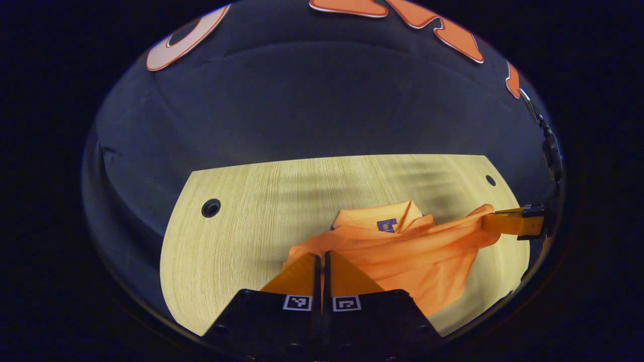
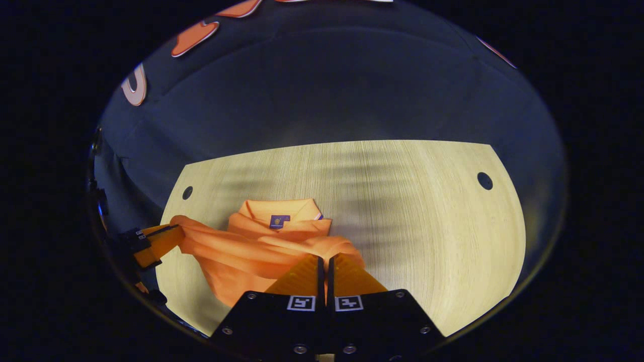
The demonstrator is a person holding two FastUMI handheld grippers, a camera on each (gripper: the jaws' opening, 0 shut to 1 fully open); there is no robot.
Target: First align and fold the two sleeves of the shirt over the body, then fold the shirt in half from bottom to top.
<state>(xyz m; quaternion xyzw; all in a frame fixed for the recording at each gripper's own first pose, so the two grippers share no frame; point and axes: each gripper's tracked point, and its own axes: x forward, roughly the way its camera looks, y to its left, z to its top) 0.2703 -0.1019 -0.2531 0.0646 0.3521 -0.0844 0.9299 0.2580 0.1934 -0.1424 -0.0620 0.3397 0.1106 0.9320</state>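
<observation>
Two grippers pinch an orange shirt [image 1: 402, 251] on a pale wooden table [image 1: 241, 221] — the left gripper [image 1: 322, 259] closed on fabric at the shirt's left edge, the right gripper [image 2: 324, 261] closed on its right edge. Stretched between them, the shirt lies near the table's front, its collar [image 2: 279, 208] toward the far side.

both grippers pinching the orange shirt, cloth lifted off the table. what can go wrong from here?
1. Both grips sit at the very fingertips: the left gripper and right gripper each pinch only an edge of the shirt, so cloth may slip out under tension.
2. The fabric between them is bunched and wrinkled; laid down this way, the fold may land crooked.
3. The collar still rests on the table; pulling could drag it out of line.
</observation>
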